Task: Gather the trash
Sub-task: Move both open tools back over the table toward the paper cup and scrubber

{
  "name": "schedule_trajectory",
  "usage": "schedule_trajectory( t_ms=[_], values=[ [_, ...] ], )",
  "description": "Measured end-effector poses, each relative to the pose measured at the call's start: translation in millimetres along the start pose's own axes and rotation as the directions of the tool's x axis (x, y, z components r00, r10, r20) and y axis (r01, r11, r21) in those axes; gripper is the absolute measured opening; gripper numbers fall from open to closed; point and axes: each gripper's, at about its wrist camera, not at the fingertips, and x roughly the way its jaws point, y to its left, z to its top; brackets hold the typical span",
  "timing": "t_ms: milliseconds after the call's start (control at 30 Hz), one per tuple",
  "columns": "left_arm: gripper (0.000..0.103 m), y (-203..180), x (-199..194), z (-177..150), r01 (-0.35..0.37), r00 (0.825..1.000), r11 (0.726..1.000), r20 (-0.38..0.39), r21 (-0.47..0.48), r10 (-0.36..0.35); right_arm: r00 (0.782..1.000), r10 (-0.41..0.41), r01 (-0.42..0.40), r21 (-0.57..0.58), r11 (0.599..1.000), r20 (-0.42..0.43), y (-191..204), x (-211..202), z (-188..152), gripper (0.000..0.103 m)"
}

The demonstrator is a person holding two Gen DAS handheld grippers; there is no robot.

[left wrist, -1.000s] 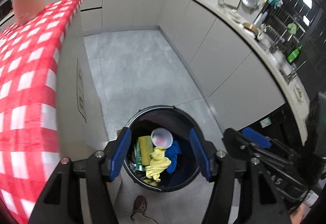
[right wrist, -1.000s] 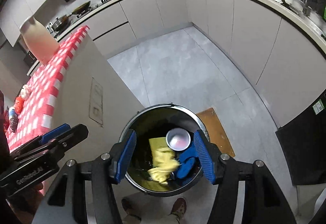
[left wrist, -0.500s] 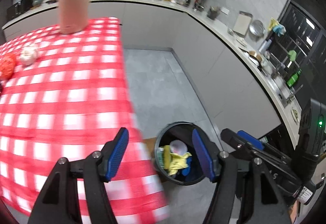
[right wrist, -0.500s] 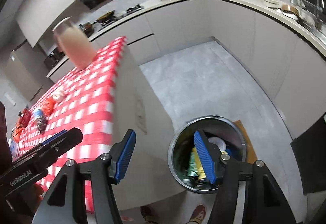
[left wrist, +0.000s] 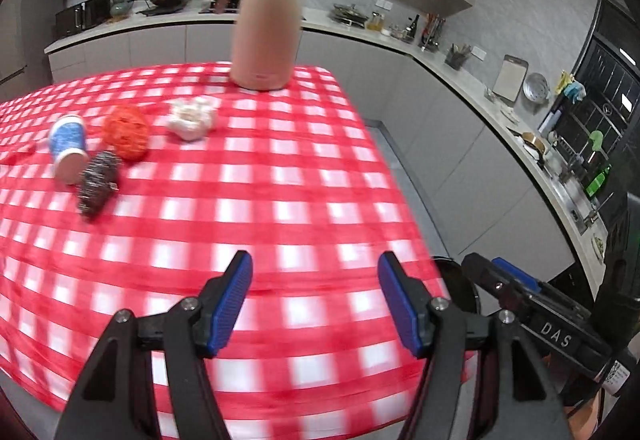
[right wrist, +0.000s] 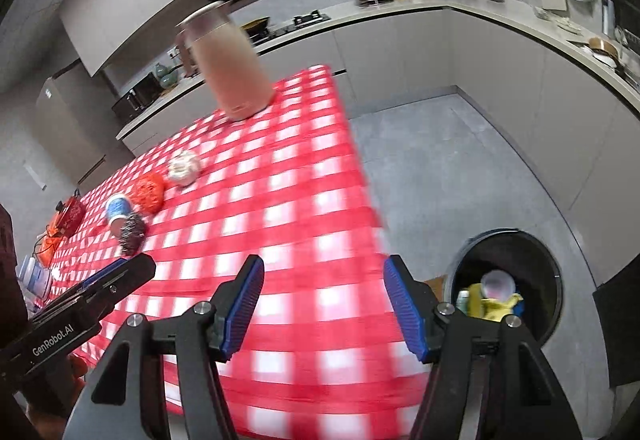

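Both tongs, left and right, had swung from the bin back over the worktop, spread, empty; we judged several scraps binned; cup, dark wad, orange wad, white wad remained.

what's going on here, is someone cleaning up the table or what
A person holds two grippers and is collecting trash. Both the left gripper and the right gripper are open and empty, above the red checked tablecloth. Litter waits on it: a blue cup, an orange wad, a dark wad and a white wad. The bin on the floor already holds trash.
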Motion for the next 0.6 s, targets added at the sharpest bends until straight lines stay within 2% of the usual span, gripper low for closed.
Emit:
schedule_trajectory(
  t_ms=[267,467,600],
  values=[
    [0.066,60.9,-9.4,3.5,-0.035,0.999,0.999,0.001,-0.030,0.035,0.999,0.027,-0.028,-0.031,0.999,-0.032,80.6,30.3,-13.2,0.065],
    [0.066,88.7,-9.0,8.4,-0.088,0.996,0.993,0.019,-0.072,0.090,0.997,0.053,-0.058,-0.093,0.994,-0.056,112.6,42.3,-9.9,0.066],
    [0.066,107.0,-11.0,9.9,-0.132,0.991,0.984,0.008,-0.121,0.134,0.992,0.109,-0.118,-0.137,0.984,-0.067,126.3,55.0,-0.5,0.066]
  ],
)
